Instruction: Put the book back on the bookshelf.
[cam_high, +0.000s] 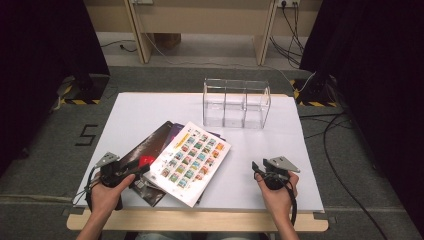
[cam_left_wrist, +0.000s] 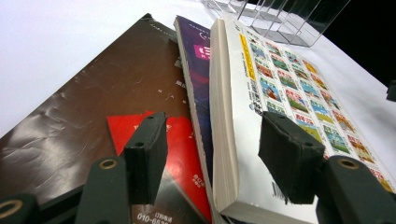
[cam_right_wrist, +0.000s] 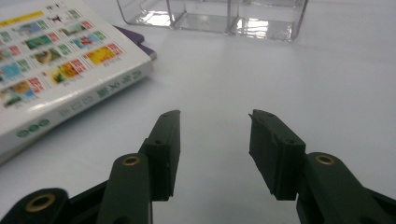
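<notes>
Jaws on the left gripper (cam_left_wrist: 219, 158) are standing wide apart, straddling the near corner of the book pile without pinching anything: one jaw is hovering over the dark brown book (cam_left_wrist: 88, 107) with the red patch on its cover, the other is sitting over the white book (cam_left_wrist: 280, 93) with the grid of little colour pictures. From the high view, that left gripper (cam_high: 142, 170) is pointing right into the fanned stack at the front left of the white desk (cam_high: 150, 107). The brown book (cam_high: 150, 145) is lying lowest, a purple book (cam_left_wrist: 198, 51) is peeking out in the middle, and the white book (cam_high: 192, 160) is lying on top, tilted.

Moving right, the right gripper (cam_high: 256, 167) is hanging over bare desk, well apart from the books, jaws spread with nothing between them. In the right gripper view the right gripper (cam_right_wrist: 215, 149) is facing the clear three-compartment organizer (cam_right_wrist: 210, 14), which is standing at the far side of the desk (cam_high: 236, 102).
</notes>
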